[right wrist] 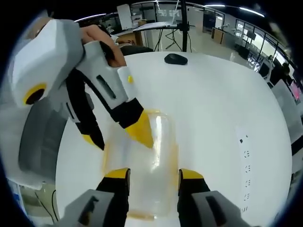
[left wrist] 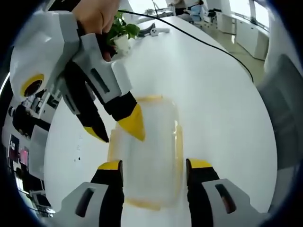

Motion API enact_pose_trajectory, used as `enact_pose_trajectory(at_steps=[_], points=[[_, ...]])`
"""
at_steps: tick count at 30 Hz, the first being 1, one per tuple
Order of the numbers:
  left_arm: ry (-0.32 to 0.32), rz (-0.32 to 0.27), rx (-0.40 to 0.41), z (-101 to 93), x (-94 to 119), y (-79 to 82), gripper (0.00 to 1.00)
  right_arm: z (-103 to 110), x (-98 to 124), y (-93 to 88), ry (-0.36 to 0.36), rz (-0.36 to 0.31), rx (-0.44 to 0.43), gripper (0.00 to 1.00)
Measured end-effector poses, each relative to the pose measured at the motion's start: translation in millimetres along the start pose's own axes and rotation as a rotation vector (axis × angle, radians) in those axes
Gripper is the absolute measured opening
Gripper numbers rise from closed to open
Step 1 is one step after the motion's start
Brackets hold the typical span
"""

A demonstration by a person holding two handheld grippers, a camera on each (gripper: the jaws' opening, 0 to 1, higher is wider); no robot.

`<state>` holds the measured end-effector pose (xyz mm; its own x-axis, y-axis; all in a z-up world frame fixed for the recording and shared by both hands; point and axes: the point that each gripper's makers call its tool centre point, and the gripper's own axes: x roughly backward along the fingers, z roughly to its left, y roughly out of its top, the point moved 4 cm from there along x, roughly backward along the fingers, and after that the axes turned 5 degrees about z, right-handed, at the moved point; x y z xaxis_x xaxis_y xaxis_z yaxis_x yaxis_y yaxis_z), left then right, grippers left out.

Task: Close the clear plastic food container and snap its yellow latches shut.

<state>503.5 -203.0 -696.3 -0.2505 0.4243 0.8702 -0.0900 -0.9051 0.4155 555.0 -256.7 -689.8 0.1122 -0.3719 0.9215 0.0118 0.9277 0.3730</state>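
The clear food container [left wrist: 151, 156], trimmed with yellow latches [left wrist: 179, 142], lies on the white bench [left wrist: 213, 104] between the two hand-held grippers, which face each other across it. The left hand-held gripper [left wrist: 154, 166] has its jaws spread wide at one end of the container with nothing clamped, and the right hand-held gripper [right wrist: 153, 174] is likewise spread wide at the opposite end, its yellow tips just over the lid. A potted plant [left wrist: 120, 35] and a black cable [left wrist: 199, 40] rest further along the bench, well apart from the container.
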Motion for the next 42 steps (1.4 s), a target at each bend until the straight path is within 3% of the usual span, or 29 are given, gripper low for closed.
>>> enact_pose_trajectory(at_steps=[23,34,42], points=[[-0.023,0.041,0.020,13.3,-1.2,-21.3,0.64,14.8,12.3,-17.1,-0.071,0.008,-0.006,0.55],[-0.029,0.052,0.029,16.3,-8.0,-26.6,0.72,23.5,6.7,-27.9,-0.091,0.025,0.002,0.64],[-0.034,0.064,0.029,16.7,-14.0,-28.7,0.73,30.3,0.7,-32.4,-0.092,0.029,0.006,0.65]])
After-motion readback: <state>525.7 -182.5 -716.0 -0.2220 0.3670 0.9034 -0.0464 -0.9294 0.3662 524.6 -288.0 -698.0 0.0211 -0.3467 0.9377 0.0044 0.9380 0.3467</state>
